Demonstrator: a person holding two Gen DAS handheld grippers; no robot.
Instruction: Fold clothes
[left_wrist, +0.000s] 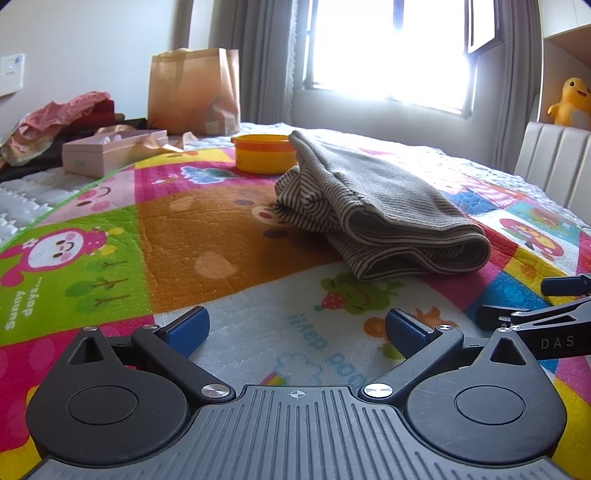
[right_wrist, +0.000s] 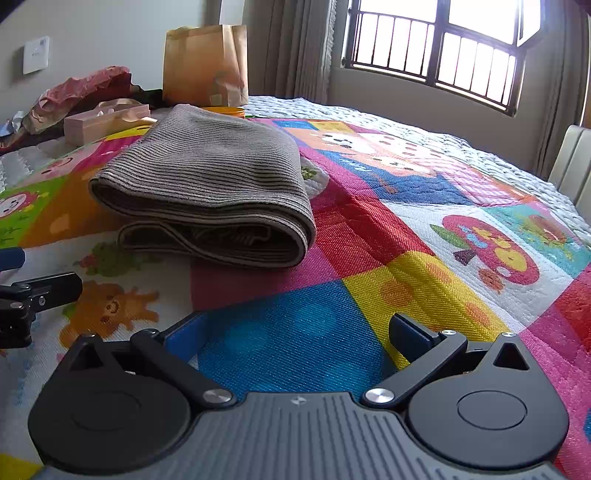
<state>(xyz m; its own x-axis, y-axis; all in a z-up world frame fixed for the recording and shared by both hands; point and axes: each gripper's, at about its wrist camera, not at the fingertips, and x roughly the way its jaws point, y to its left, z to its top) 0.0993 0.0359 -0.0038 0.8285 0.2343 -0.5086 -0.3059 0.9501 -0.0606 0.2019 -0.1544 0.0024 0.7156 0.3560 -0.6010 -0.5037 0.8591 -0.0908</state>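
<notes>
A grey-and-cream striped garment (left_wrist: 380, 210) lies folded into a thick bundle on the colourful play mat (left_wrist: 207, 225). In the right wrist view the same garment (right_wrist: 207, 177) sits ahead and to the left. My left gripper (left_wrist: 295, 328) rests low over the mat, open, with nothing between its blue pads, a short way in front of the bundle. My right gripper (right_wrist: 291, 332) is open too and holds nothing. Each gripper's black frame shows at the edge of the other's view.
A yellow tub with an orange rim (left_wrist: 264, 153) stands just behind the garment. Further back left are a pink box (left_wrist: 110, 151), a brown paper bag (left_wrist: 194, 92) and a heap of red clothes (left_wrist: 62, 118). A white chair (left_wrist: 554, 166) stands at the right.
</notes>
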